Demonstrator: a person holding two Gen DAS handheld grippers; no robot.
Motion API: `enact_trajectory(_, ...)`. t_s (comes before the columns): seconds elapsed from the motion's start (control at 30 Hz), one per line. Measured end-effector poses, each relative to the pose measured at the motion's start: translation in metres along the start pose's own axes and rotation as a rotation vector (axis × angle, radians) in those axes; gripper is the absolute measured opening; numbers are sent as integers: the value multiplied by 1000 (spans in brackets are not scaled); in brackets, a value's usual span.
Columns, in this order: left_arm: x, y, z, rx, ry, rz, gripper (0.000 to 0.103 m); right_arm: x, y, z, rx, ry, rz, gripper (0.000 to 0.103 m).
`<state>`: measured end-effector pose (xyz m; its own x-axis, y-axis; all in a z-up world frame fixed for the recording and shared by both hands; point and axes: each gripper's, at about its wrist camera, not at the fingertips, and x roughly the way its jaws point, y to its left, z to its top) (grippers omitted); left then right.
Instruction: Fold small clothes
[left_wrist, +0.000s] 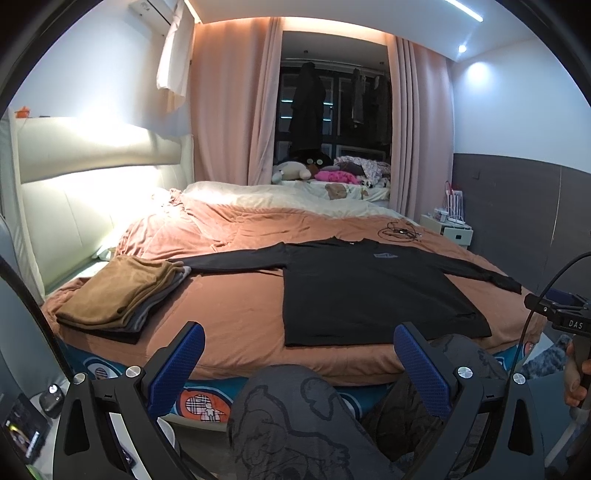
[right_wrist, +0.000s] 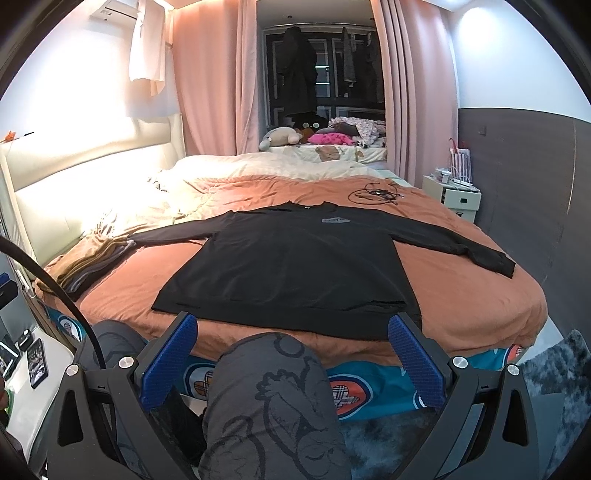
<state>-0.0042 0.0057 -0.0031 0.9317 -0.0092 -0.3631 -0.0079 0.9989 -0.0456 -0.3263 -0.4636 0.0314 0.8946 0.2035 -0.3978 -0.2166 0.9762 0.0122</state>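
A black long-sleeved shirt (left_wrist: 369, 288) (right_wrist: 295, 266) lies flat on the orange bed cover, front up, both sleeves spread out to the sides, hem toward me. My left gripper (left_wrist: 299, 354) is open, held off the bed's near edge, short of the hem. My right gripper (right_wrist: 291, 347) is also open, in front of the hem and above a knee in patterned grey trousers (right_wrist: 273, 398). Nothing sits between either pair of blue fingers. The right gripper's body and the hand holding it show at the right edge of the left wrist view.
A stack of folded clothes (left_wrist: 122, 291) (right_wrist: 92, 262), brown on top, rests at the bed's left near corner. A tangled black cable (left_wrist: 399, 232) (right_wrist: 373, 194) lies beyond the shirt's collar. A white bedside unit (right_wrist: 454, 195) stands right; a phone (right_wrist: 37, 363) lies on a low table, left.
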Motion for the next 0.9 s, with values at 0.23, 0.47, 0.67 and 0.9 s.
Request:
enact_trajectory(0.23,10,7,2,-16,8,-9,103,11,0,6,-8,8,9,103)
enact_trajectory(0.47,28,12,8,-26,15,-28,103,29,-5,13,-2,21,15,103)
enact_trajectory(0.67,55,15,18,-44,25,-32,103,54,-18,21,10,39,24,103)
enact_trajectory(0.9,95,26,38,-68,59,-26,103,93,-29,41,38,67,31,103)
